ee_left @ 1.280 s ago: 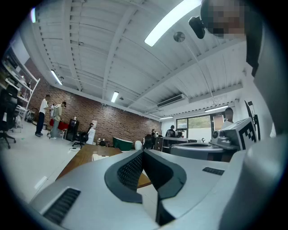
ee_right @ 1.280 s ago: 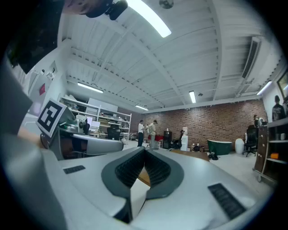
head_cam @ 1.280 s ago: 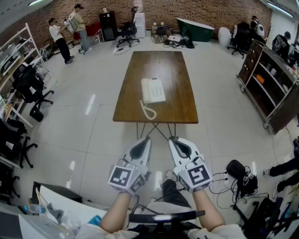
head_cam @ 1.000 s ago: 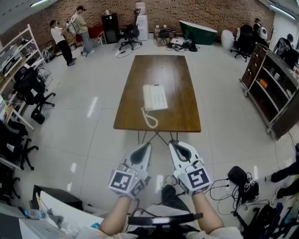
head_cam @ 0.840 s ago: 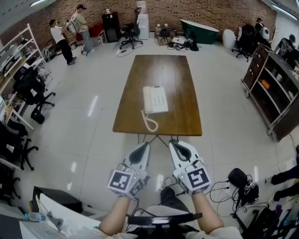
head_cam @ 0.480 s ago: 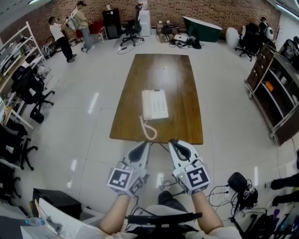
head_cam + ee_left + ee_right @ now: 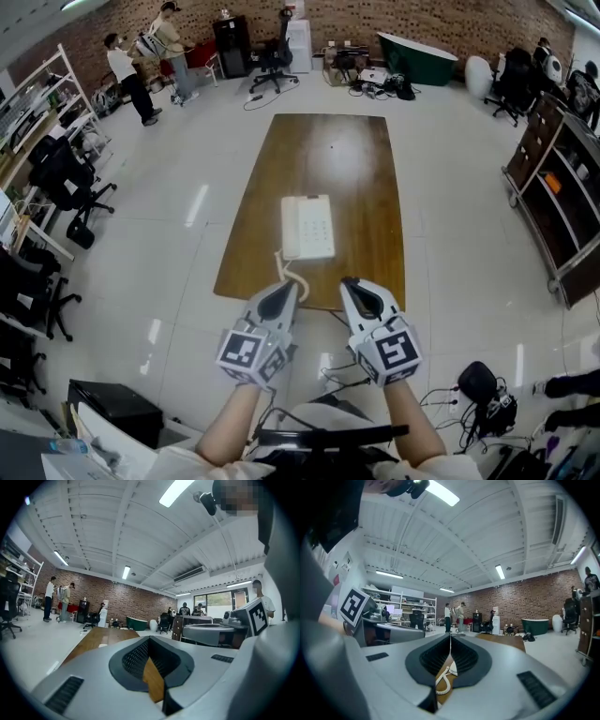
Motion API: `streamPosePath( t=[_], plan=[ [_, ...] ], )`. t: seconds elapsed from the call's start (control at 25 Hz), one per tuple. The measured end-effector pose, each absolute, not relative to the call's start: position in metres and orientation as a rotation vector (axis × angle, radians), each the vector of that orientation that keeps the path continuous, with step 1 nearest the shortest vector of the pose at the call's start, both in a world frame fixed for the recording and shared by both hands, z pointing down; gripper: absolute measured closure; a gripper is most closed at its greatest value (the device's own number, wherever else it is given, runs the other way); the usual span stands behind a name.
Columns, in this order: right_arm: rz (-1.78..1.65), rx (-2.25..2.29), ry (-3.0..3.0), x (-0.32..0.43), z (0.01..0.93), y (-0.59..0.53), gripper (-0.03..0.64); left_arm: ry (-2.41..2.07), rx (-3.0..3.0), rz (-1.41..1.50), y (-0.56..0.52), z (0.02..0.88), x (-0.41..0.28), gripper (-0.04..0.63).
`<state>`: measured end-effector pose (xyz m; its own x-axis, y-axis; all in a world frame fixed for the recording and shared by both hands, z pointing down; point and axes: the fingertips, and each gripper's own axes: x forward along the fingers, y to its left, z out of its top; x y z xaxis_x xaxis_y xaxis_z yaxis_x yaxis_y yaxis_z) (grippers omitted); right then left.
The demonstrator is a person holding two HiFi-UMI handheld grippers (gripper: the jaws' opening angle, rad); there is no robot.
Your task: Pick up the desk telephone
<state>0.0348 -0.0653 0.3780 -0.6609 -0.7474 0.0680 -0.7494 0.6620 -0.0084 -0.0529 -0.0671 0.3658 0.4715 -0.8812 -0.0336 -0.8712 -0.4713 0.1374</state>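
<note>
Two grippers, left gripper (image 7: 280,293) and right gripper (image 7: 353,286), both with jaws pressed together and empty. The white desk telephone (image 7: 314,228) lies ahead of their tips, apart from them, on the wooden table (image 7: 375,187), its coiled cord (image 7: 286,270) trailing nearest the left gripper. Likely faults: jaws not parted in time would shove the telephone along the smooth top; a pinch on the handset (image 7: 292,228) alone, or a snagged cord, could leave the rest behind.

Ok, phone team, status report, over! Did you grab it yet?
Left gripper and right gripper shut, both empty. Desk telephone flat on the table, untouched. Only its coiled cord lies between, over.
</note>
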Motion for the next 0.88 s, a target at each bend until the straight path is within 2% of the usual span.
streamPosePath(
  t=[0.28, 0.32, 0.36, 0.88],
  plan=[
    [0.077, 1.217, -2.821, 0.048, 0.385, -0.095, 0.607, -1.585, 2.591, -0.141, -0.091, 0.367, -0.037, 0.594],
    [0.082, 1.211, -2.822, 0.048, 0.385, -0.097, 0.576, -1.589, 2.589, -0.137, -0.092, 0.367, -0.037, 0.594],
    [0.087, 1.205, -2.825, 0.048, 0.385, -0.099, 0.574, -1.595, 2.585, -0.131, -0.093, 0.367, -0.037, 0.594],
    [0.104, 1.130, -2.828, 0.036, 0.399, -0.123, 0.574, -1.625, 2.530, -0.123, -0.115, 0.387, -0.047, 0.594]
  ],
)
